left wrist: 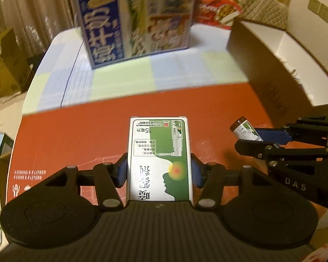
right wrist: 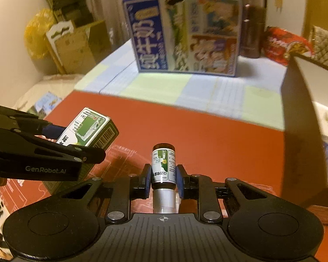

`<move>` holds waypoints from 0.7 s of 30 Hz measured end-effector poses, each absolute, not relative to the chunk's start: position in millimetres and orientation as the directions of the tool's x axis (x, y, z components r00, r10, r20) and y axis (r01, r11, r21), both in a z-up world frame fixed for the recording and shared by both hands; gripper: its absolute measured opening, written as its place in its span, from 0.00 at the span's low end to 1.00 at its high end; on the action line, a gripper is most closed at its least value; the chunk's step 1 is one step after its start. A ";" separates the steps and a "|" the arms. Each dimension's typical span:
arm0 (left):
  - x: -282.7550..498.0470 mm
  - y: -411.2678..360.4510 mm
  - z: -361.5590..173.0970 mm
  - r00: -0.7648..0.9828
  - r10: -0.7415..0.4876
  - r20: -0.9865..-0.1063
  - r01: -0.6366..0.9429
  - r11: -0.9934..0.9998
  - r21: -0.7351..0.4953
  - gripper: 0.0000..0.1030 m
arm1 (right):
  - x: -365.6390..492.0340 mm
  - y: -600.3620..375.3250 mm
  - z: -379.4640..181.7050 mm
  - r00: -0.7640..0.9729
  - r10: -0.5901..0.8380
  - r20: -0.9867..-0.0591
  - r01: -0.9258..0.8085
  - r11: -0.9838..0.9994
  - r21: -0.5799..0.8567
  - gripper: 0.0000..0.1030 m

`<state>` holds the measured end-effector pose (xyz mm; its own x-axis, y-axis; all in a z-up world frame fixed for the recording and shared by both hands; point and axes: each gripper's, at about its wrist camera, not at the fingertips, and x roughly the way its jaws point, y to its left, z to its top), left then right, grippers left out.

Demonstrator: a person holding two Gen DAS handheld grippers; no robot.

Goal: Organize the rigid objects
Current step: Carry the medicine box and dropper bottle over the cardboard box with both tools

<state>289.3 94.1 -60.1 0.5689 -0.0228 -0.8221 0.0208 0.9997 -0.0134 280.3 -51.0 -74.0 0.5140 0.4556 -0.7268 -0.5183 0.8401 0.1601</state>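
In the left wrist view, a green and white carton [left wrist: 160,160] is seen clamped flat between the blue pads [left wrist: 122,172] of the left gripper [left wrist: 159,170], at the lower centre of the frame, above a red sheet [left wrist: 76,135]. At the right edge of that frame the right gripper [left wrist: 254,136] is seen side-on, with a small brown bottle [left wrist: 243,130] pinched at its tip; the bottle's base is pointed toward the upper left.

The bottle [right wrist: 163,163] is shown more fully in the right wrist view: it is held across its labelled body by the closed fingers of the right gripper [right wrist: 163,178], with a white ribbed cap [right wrist: 164,199] toward the camera, a part hidden in the other view. At the left of this frame the left gripper [right wrist: 81,146] is seen from the side, and the carton [right wrist: 87,130] is shown tilted in its grip, a barcode visible on its end face; that face is not seen in the left view.

A large blue box [left wrist: 133,19] is seen standing on a pale checked cloth [left wrist: 175,69] in the upper middle of both frames [right wrist: 183,32]. A red packet [right wrist: 284,43] lies to its right. A brown container [right wrist: 252,32] beside the box is shown only in the right view. A white box [left wrist: 273,50] fills the right of the left view.
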 end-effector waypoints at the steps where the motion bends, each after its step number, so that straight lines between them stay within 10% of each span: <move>1: 289.4 87.4 -54.6 0.578 -0.029 -0.816 0.032 0.999 -0.014 0.50 | 278.7 -57.5 -69.4 0.522 0.457 -0.720 -0.513 0.843 0.162 0.20; 21: 341.7 -55.7 0.9 0.646 -0.209 -0.734 0.245 0.968 -0.060 0.50 | 285.6 -209.4 -3.9 0.684 0.378 -0.624 -0.343 0.922 0.182 0.20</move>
<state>341.7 -55.7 0.9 0.6458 -0.2091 -0.7343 0.2451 0.9676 -0.0600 285.6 -209.4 -3.9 0.6838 0.3778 -0.6242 -0.3429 0.9215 0.1821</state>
